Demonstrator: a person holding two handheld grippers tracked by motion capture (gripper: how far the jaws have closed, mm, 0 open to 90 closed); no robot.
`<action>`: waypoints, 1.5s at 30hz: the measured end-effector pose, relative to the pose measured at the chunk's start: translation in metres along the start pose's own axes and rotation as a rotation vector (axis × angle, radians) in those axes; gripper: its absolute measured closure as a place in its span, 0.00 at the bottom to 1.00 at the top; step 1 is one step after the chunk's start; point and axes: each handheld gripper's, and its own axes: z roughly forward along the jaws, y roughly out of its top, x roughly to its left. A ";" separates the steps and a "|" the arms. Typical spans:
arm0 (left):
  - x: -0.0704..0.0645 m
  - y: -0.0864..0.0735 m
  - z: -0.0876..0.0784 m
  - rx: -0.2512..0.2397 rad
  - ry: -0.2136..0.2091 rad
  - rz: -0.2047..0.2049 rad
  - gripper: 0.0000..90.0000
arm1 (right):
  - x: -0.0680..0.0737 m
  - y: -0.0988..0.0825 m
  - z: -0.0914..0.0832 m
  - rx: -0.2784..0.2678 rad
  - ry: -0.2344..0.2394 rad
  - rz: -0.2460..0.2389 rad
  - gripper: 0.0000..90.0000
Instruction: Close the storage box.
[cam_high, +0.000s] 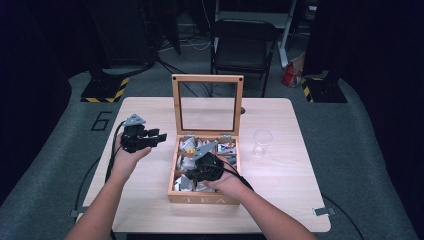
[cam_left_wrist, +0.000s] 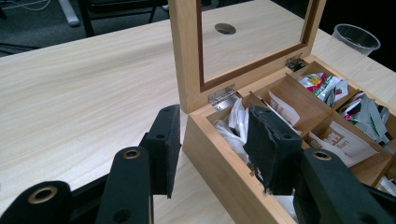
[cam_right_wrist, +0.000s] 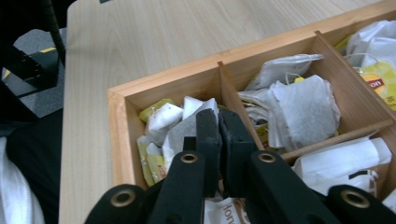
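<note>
Right gripper (cam_right_wrist: 218, 140) jaws were closed on a teabag (cam_right_wrist: 187, 128) in the tea box (cam_high: 204, 196) corner compartment on the bench (cam_high: 280, 170). Left gripper (cam_left_wrist: 215, 154) jaws were held apart, empty. Teabag judged light, soft, tearable; best pinched by paper edge.
</note>
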 end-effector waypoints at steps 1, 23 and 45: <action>0.000 0.000 0.000 -0.001 0.001 0.000 0.61 | 0.001 0.000 -0.001 -0.001 0.007 -0.001 0.99; 0.002 0.004 -0.007 -0.010 0.009 0.002 0.61 | 0.010 0.027 -0.042 -0.093 -0.014 -0.045 1.00; -0.002 0.011 -0.010 -0.026 0.013 0.013 0.61 | 0.013 0.054 -0.078 -0.139 -0.048 -0.095 1.00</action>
